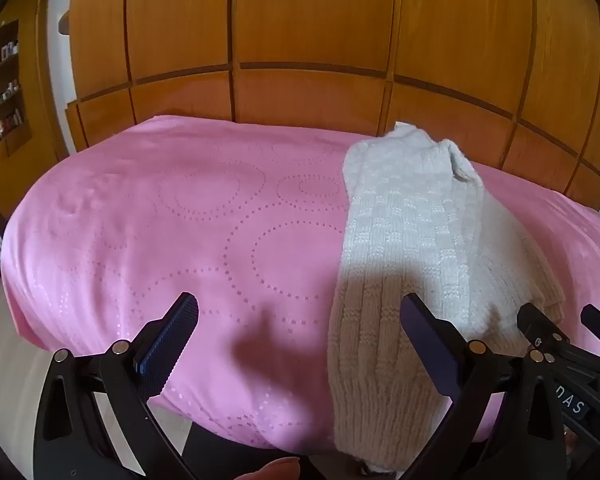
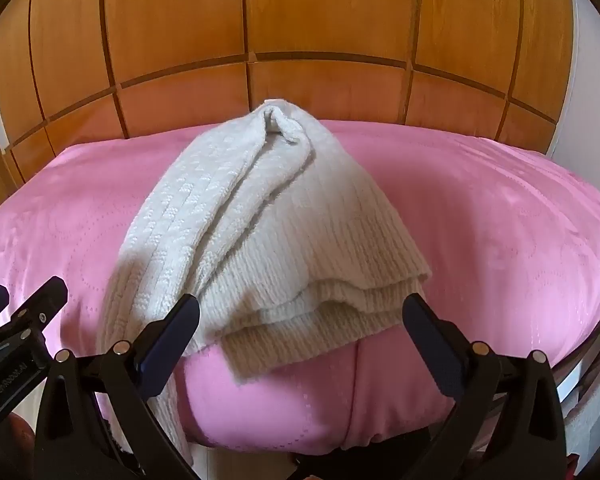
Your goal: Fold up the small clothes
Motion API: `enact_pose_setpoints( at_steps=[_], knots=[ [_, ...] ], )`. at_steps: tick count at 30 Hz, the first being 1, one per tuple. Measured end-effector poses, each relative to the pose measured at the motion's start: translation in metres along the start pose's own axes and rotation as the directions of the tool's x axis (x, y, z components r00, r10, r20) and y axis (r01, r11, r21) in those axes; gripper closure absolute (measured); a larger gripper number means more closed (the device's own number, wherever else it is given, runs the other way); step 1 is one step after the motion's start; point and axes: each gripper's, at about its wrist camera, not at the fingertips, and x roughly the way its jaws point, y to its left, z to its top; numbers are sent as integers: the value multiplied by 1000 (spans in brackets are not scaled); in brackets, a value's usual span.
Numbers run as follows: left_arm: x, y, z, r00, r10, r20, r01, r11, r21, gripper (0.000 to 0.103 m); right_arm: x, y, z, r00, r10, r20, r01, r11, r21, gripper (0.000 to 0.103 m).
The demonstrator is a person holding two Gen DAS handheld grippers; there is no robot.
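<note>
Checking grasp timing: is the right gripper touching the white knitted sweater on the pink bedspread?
Apart. The right wrist view shows the right gripper open, its fingers above the white knitted sweater, nothing pinched.

Left gripper (image 1: 300,316) and right gripper (image 2: 300,316), both tilted downward with jaws spread wide and nothing between the pads. The two tools sit side by side: each appears at the edge of the other's wrist view. Blue ribbed pads line the black fingers (image 1: 168,344).
</note>
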Motion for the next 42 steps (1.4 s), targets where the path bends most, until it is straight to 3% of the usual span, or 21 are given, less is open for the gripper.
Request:
enact_pose_setpoints(
  at_steps=[12,17,23,27,30,38,42],
  knots=[
    [3,6,-4,1000,0,-23,0,1000,0,3,0,1,-4,1000,13,-7,-13,1000,9,2],
    [3,6,-5,1000,2,-21,-2,1000,5,3,0,-1,-7,996,80,-34,-79,996,27,2],
    [2,7,-6,1000,4,-13,-4,1000,-4,3,-25,1,-11,994,86,74,-87,996,11,2],
    [2,6,-5,1000,6,-10,-6,1000,-4,3,-22,6,-20,988,155,5,-155,988,-18,2],
    [3,6,-4,1000,11,-11,-11,1000,-8,3,-24,14,-20,991,131,3,-130,988,-84,2],
    [8,7,-3,999,27,-21,-28,1000,-15,3,-7,12,-24,993,90,-73,-96,993,-71,2],
    [10,7,-4,999,29,-25,-29,1000,-7,3,-14,10,-24,996,84,-31,-86,993,-79,2]
  ],
)
